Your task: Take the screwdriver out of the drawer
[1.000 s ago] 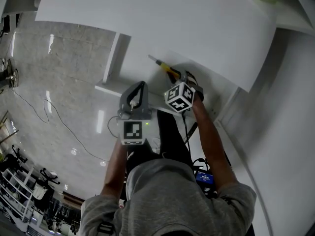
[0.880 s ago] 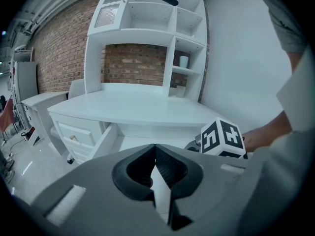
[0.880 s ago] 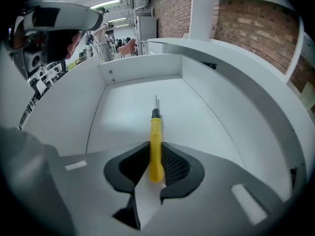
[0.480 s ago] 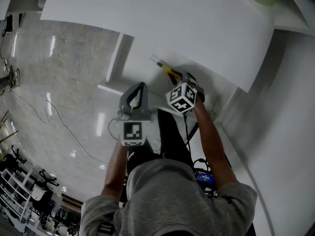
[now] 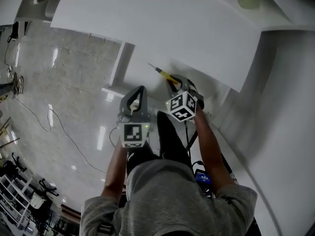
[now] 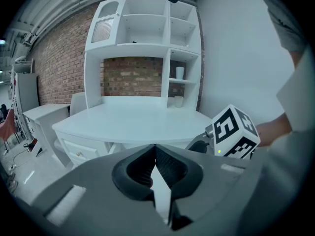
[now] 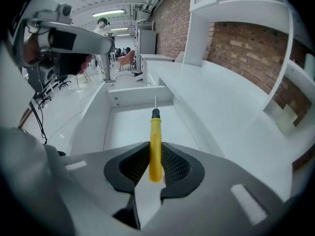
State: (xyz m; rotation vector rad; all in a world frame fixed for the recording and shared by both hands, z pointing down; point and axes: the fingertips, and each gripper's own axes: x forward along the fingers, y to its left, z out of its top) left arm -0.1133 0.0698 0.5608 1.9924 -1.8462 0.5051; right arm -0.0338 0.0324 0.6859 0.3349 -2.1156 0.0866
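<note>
The screwdriver [image 7: 155,132] has a yellow handle and a thin metal shaft. My right gripper [image 7: 156,151] is shut on the handle, with the shaft pointing away over the open white drawer [image 7: 123,127]. In the head view the screwdriver [image 5: 164,73] sticks out up-left from my right gripper [image 5: 173,81], above the drawer [image 5: 140,70] under the white desk top [image 5: 162,18]. To its left my left gripper [image 5: 139,89] has its jaws together and holds nothing. The left gripper view shows the same closed, empty jaws [image 6: 155,150].
The desk carries a white hutch [image 6: 147,58] with shelves against a brick wall, and a cup [image 6: 179,73] stands on one shelf. A cable [image 5: 64,127] trails over the glossy floor at left. A white wall stands close on the right. A person [image 7: 103,26] stands far off.
My right gripper has risen with the screwdriver, which is now higher above the drawer floor. My left gripper has risen a little too. Both jaws stay as they were.
</note>
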